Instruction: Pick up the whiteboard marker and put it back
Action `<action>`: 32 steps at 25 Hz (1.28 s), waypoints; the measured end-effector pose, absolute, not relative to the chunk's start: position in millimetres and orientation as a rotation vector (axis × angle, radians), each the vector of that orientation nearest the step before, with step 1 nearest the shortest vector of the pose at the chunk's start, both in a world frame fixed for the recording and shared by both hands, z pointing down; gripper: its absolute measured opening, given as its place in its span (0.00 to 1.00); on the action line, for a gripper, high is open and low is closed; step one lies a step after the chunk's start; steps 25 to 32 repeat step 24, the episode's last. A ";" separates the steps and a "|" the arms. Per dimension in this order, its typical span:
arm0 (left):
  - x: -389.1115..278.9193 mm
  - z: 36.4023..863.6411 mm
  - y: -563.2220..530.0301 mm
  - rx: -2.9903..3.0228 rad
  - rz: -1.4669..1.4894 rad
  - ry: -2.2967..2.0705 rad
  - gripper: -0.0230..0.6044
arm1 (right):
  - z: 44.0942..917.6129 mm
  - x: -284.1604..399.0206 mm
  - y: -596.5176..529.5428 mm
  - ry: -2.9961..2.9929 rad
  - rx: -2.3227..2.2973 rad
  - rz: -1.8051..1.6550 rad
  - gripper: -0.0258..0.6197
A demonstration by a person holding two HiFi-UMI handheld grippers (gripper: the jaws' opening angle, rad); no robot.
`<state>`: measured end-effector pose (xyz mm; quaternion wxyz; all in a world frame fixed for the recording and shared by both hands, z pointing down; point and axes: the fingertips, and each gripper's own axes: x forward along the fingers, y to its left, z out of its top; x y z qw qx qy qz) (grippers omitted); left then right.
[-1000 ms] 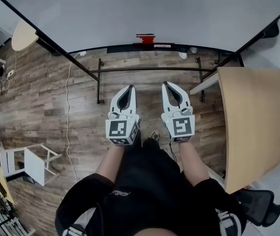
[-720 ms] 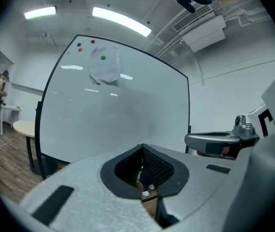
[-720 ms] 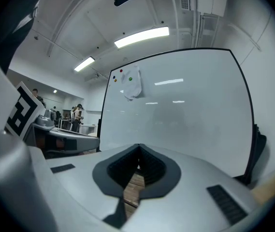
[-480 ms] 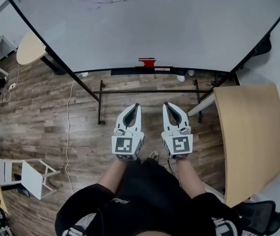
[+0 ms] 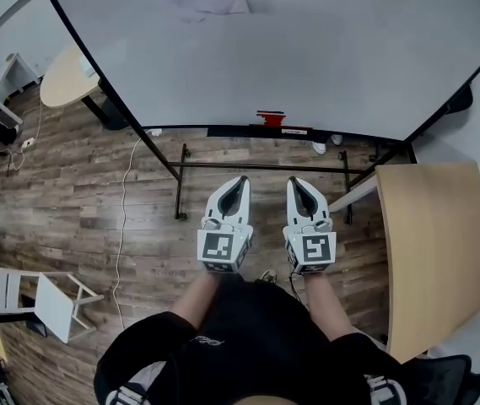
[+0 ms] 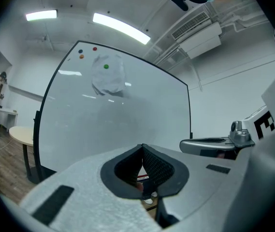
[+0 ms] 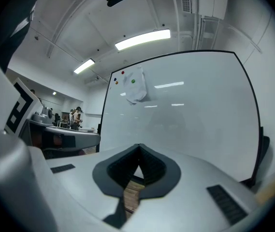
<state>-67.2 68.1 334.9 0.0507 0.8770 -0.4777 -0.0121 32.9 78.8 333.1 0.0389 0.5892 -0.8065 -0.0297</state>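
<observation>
The whiteboard marker shows only as a short red bar lying lengthwise on the dark tray along the lower edge of the whiteboard. It is too small to make out a cap or tip. A white label sits just to its right on the tray. Both grippers are held side by side over the wooden floor, well short of the tray and pointing toward it. The left gripper has its jaws together with nothing between them, and the right gripper is likewise closed and empty. A pale table stands at the right.
</observation>
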 end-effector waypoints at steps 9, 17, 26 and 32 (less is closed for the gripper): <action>-74.0 334.0 64.9 2.663 -0.004 -1.478 0.04 | 329.8 29.9 76.0 -2.467 1.798 -0.112 0.04; -77.6 338.1 73.5 2.671 -0.006 -1.472 0.04 | 326.5 23.0 82.3 -2.467 1.782 -0.133 0.04; -79.5 335.5 74.9 2.671 -0.017 -1.469 0.04 | 327.3 21.4 80.4 -2.467 1.782 -0.141 0.04; -79.5 335.5 74.9 2.671 -0.017 -1.469 0.04 | 327.3 21.4 80.4 -2.467 1.782 -0.141 0.04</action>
